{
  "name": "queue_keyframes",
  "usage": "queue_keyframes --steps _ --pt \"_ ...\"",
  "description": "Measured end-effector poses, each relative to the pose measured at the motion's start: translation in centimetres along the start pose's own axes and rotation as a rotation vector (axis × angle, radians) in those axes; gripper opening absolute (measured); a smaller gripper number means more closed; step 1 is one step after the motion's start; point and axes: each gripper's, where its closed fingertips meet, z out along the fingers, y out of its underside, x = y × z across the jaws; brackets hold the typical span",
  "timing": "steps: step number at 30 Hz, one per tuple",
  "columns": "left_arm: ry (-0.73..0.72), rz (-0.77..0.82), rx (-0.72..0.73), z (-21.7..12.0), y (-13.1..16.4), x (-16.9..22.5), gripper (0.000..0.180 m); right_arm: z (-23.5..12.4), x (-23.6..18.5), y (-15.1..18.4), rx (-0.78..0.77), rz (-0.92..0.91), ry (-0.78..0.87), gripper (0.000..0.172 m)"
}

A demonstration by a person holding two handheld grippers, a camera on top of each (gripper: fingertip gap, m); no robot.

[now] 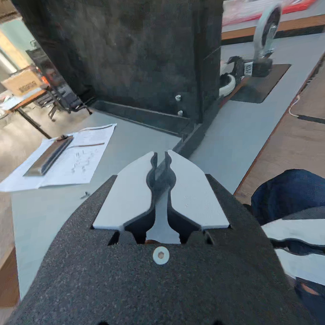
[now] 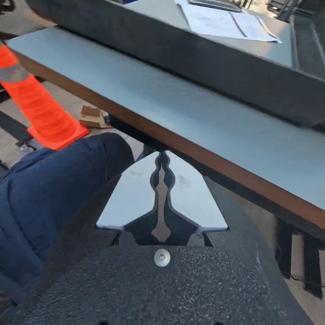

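Grey tabletop (image 1: 133, 140) carried papers (image 1: 70, 158) at left and a black frame (image 1: 123, 61) behind. Your left gripper (image 1: 161, 153) hovered over a frame rail (image 1: 191, 140), fingers narrowly parted, gripping nothing. Your right gripper (image 2: 161, 153) sat below the table edge, fingertips meeting, beside your knee (image 2: 70, 175) and a cone (image 2: 40, 109).

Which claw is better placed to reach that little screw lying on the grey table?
Probably the left claw: it hovers over the grey table, slightly open, and the screw lies just beside it. The right claw is shut and sits below the table's edge.
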Motion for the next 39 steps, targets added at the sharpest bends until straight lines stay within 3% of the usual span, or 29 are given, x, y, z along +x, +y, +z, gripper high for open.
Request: queue_keyframes --steps 2,5,7,11,16,26,39 --pt "0.176 0.312 0.178 3.4 -4.4 0.0 0.000 -0.3 -1.2 2.0 0.018 -0.044 -0.096 0.000" --pt "0.299 0.848 0.282 11.5 -3.3 0.4 0.000 -0.8 -1.8 4.4 0.069 -0.095 -0.199 0.000" --pt "0.428 1.020 0.382 16.1 -1.6 2.1 0.000 -1.0 -1.0 5.6 0.095 -0.091 -0.224 0.000" --pt "0.557 1.021 0.367 25.1 1.7 2.6 0.000 -1.2 2.2 7.7 0.095 -0.037 -0.221 0.000" --pt "0.615 1.009 0.374 29.6 3.7 3.9 0.000 -0.8 6.5 9.7 0.061 0.023 -0.191 0.000" --pt "0.618 0.949 0.356 30.9 3.6 5.5 0.000 0.5 9.8 10.0 0.008 -0.057 -0.225 0.000" --pt "0.568 0.957 0.161 31.5 4.0 5.7 0.000 -0.8 15.2 12.8 -0.046 -0.106 -0.209 0.000"
